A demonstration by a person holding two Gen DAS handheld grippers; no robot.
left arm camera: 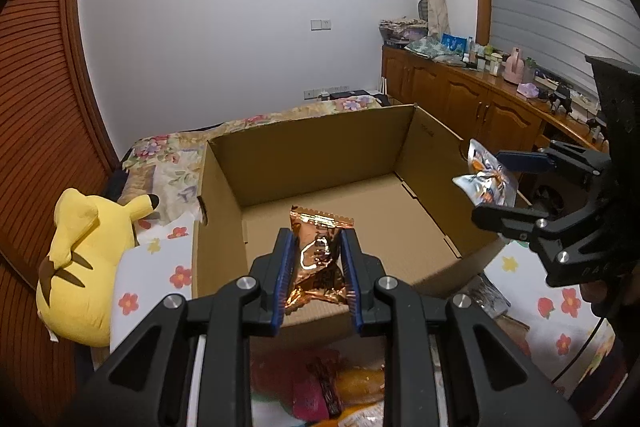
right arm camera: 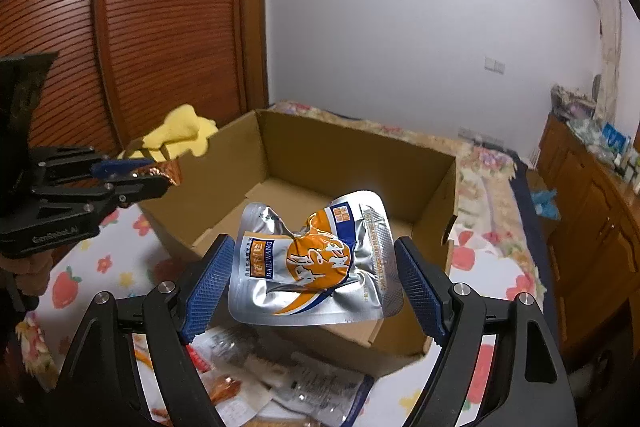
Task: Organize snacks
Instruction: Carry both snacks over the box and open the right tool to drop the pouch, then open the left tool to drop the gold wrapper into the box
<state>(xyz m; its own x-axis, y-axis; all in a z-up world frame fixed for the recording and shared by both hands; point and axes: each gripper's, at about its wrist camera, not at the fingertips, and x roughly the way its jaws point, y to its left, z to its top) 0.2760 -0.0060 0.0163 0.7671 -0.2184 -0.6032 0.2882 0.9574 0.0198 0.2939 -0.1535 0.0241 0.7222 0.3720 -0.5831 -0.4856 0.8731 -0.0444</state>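
An open cardboard box (left arm camera: 320, 155) (right arm camera: 352, 163) stands on the flowered bed, and its floor is bare. My left gripper (left arm camera: 317, 233) (right arm camera: 160, 173) is shut on a crumpled copper foil snack packet (left arm camera: 320, 255) (right arm camera: 170, 171), which hangs over the box's near left part. My right gripper (right arm camera: 315, 245) (left arm camera: 500, 189) is shut on a wide silver and orange pouch (right arm camera: 316, 267) (left arm camera: 482, 179), with its blue pads (right arm camera: 212, 275) pressing the pouch's two edges. That pouch hangs over the box's near right edge.
Several loose snack packets (left arm camera: 320, 387) (right arm camera: 260, 367) lie on the flowered sheet (right arm camera: 104, 263) in front of the box. A yellow plush toy (left arm camera: 80, 259) (right arm camera: 180, 135) lies left of the box. Wooden cabinets (left arm camera: 460, 99) line the right wall, and a slatted wooden door (right arm camera: 160, 27) stands at the left.
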